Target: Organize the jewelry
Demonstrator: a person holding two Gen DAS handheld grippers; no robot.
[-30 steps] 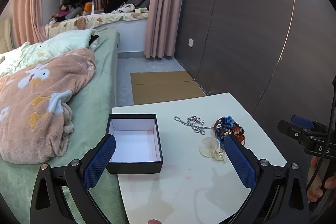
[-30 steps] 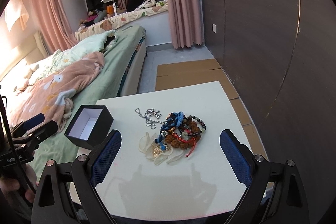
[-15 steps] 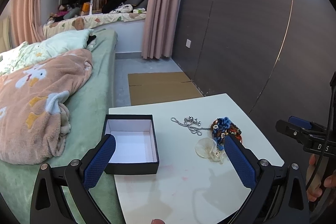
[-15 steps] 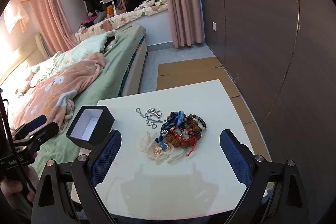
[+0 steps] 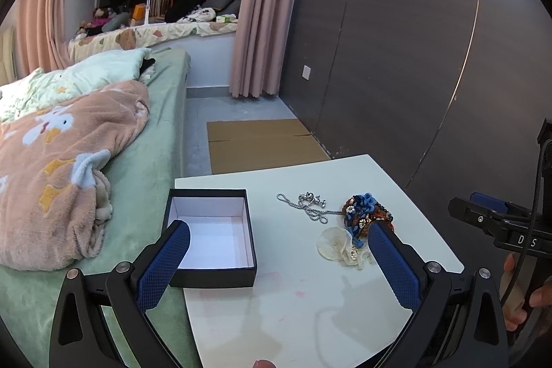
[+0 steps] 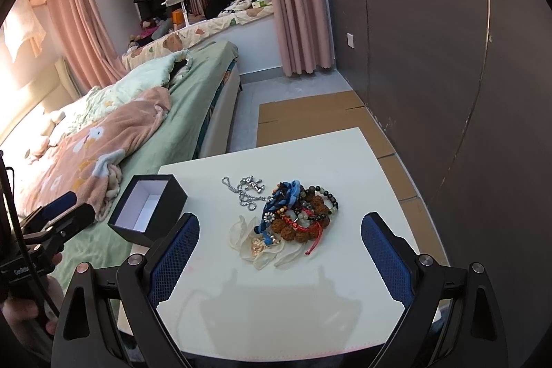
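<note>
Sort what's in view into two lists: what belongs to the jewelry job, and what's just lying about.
For the job:
- black box, open, nothing inside
- silver chain
- bracelet pile
- pale sheer pouch, partly under the bracelets
- left claw and right claw, both open, holding nothing

Just lying about:
- white table
- peach blanket
- cardboard on the floor
- pink curtain

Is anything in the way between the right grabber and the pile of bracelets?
Nothing visible. The right gripper is open, and only bare white table lies between its fingers and the bracelet pile. The black box sits off to the left, clear of that path.
</note>
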